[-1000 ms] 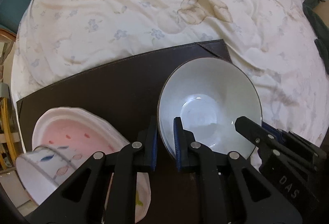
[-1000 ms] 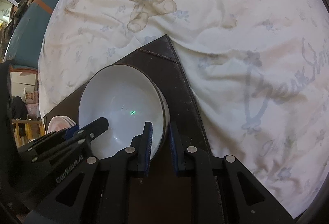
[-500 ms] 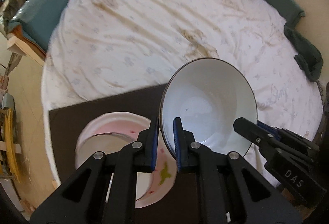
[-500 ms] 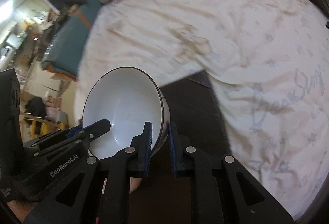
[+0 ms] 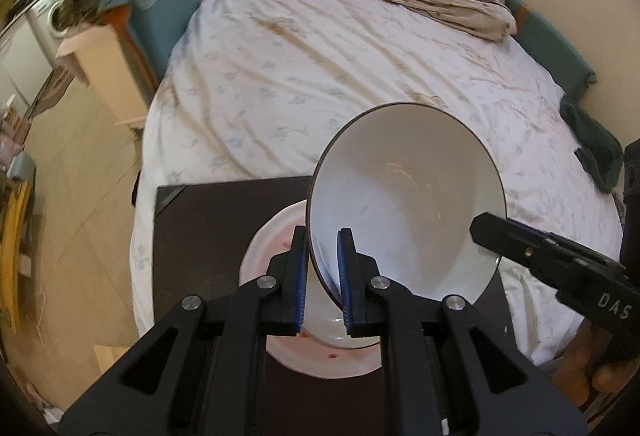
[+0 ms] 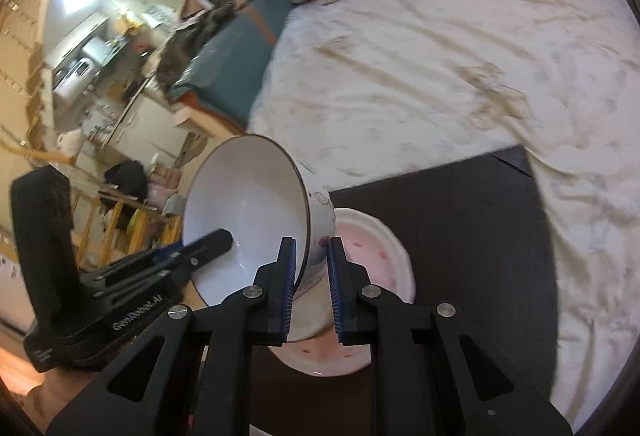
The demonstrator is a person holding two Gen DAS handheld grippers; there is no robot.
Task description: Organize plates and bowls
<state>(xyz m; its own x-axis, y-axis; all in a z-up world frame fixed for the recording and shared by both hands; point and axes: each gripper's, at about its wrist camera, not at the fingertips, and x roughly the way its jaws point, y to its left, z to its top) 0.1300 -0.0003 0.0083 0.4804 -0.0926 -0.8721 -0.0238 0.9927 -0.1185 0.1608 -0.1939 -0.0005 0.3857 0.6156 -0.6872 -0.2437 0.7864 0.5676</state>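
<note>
Two grippers are clamped on one white bowl [image 5: 404,204]: the left gripper [image 5: 323,276] is closed narrow on its left rim, and the right gripper [image 6: 312,284] is closed narrow on the opposite rim. A second earlier the bowl was held low over the dark mat [image 5: 208,236], with the pink plate [image 5: 272,248] off to the left side. The bowl has since been raised, tilted and carried across, and is now held directly above the plate, apart from it. Stacking is judged to be the step in hand; lowering and levelling are still required.
</note>
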